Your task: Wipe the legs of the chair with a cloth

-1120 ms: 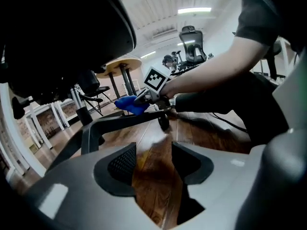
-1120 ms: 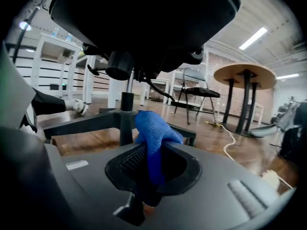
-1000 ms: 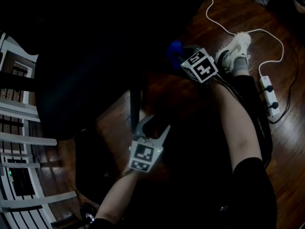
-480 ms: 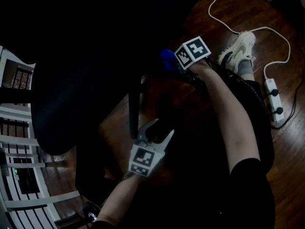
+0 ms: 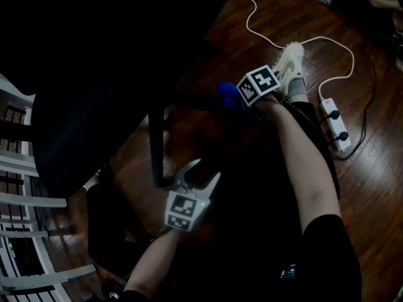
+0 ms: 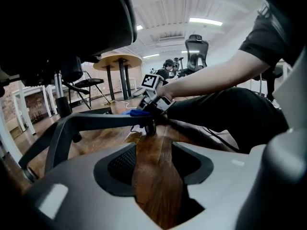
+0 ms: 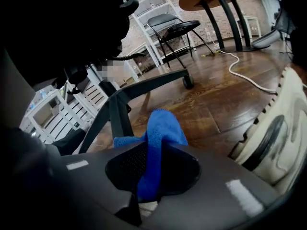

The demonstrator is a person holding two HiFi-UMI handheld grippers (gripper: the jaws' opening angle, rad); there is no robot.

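Right tongs [image 7: 152, 166], clamped on bright blue microfibre cloth [image 7: 160, 128], at the castor end of the long dark-grey plastic chair leg [image 6: 100, 121]; left tongs [image 6: 153, 162], apart and empty, farther off.

Cloth [image 7: 160, 128]: blue, fuzzy weave, matt. Floor [image 7: 225, 104]: dark wood planks, glossy w/ reflections. Chair leg [image 6: 96, 121]: smooth, dark grey, matt. Left tongs [image 6: 153, 162]: grey matt plastic; pads [image 6: 120, 164] black, fine-textured.

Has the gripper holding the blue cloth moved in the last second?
Yes. In the head view the right gripper with the blue cloth has come down toward the chair leg, nearer the white shoe.
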